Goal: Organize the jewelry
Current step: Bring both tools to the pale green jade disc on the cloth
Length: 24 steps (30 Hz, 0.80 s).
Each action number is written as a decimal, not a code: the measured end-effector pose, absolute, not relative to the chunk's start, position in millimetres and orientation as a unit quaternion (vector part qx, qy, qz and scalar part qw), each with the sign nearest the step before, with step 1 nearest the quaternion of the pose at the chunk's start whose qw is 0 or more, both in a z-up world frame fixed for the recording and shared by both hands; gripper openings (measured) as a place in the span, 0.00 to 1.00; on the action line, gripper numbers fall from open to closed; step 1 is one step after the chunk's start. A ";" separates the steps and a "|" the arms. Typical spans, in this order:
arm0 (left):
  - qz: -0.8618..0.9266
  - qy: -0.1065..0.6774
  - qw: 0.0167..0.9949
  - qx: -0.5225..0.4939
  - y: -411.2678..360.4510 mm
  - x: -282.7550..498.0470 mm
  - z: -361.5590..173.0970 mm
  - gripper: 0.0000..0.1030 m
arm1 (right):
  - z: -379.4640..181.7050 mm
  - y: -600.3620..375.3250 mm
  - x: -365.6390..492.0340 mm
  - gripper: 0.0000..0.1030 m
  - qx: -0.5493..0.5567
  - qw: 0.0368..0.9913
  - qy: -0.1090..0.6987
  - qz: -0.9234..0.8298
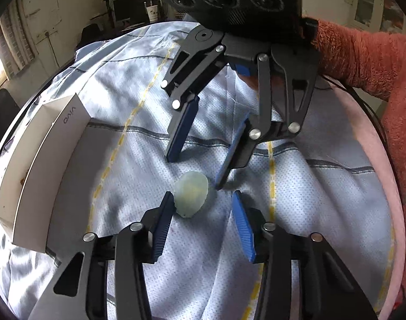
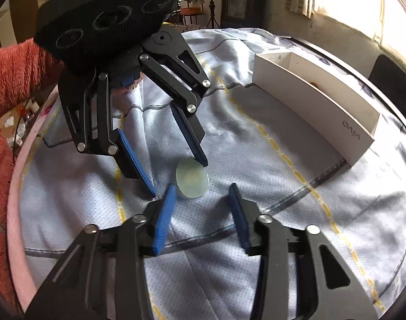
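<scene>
A pale green, translucent oval jewelry piece [image 1: 192,196] [image 2: 192,178] lies on the light blue cloth [image 1: 138,85] [image 2: 256,165]. My two grippers face each other over it. In the left wrist view my left gripper [image 1: 203,194] is open, the piece lying just inside its left fingertip. My right gripper [image 1: 196,172] stands open opposite, tips down close to the cloth. In the right wrist view my right gripper [image 2: 202,186] is open with the piece just beyond its left fingertip. The left gripper [image 2: 178,179] has one fingertip at the piece's far edge.
An open white cardboard box [image 1: 42,160] [image 2: 323,106] stands on the cloth to one side, with something small and orange inside. A pink table rim [image 1: 373,144] [image 2: 13,200] curves round the cloth. A person's orange fleece sleeve [image 1: 363,58] [image 2: 8,74] is behind each gripper.
</scene>
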<state>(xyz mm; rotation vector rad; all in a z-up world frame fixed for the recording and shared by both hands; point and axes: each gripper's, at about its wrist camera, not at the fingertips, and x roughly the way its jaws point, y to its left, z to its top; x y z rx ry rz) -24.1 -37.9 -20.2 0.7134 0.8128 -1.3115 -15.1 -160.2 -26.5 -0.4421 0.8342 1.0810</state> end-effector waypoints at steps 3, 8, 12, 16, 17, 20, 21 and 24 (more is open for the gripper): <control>-0.580 0.364 0.658 0.313 -39.4 -23.0 -19.6 0.44 | -27.1 -154.4 -15.8 0.30 -0.219 0.749 0.378 0.498; -0.583 0.359 0.654 0.323 -40.5 -22.4 -19.3 0.43 | -27.3 -152.0 -15.7 0.31 -0.237 0.735 0.376 0.512; -0.570 0.341 0.666 0.339 -40.8 -23.1 -19.0 0.43 | -26.1 -156.2 -18.8 0.31 -0.244 0.730 0.378 0.514; -0.567 0.314 0.673 0.356 -38.3 -30.1 -19.2 0.43 | -27.4 -156.6 -18.4 0.31 -0.236 0.734 0.376 0.514; -0.569 0.316 0.671 0.355 -38.2 -30.2 -19.3 0.39 | -27.7 -156.3 -18.1 0.31 -0.235 0.734 0.375 0.515; -0.580 0.336 0.659 0.340 -38.7 -27.2 -19.2 0.29 | -27.7 -156.2 -16.9 0.31 -0.236 0.731 0.376 0.518; -0.582 0.342 0.657 0.336 -38.9 -25.2 -19.2 0.29 | -27.7 -156.7 -16.1 0.31 -0.235 0.730 0.378 0.520; -0.584 0.347 0.655 0.331 -38.4 -23.2 -19.7 0.29 | -28.1 -157.3 -15.5 0.31 -0.232 0.728 0.378 0.523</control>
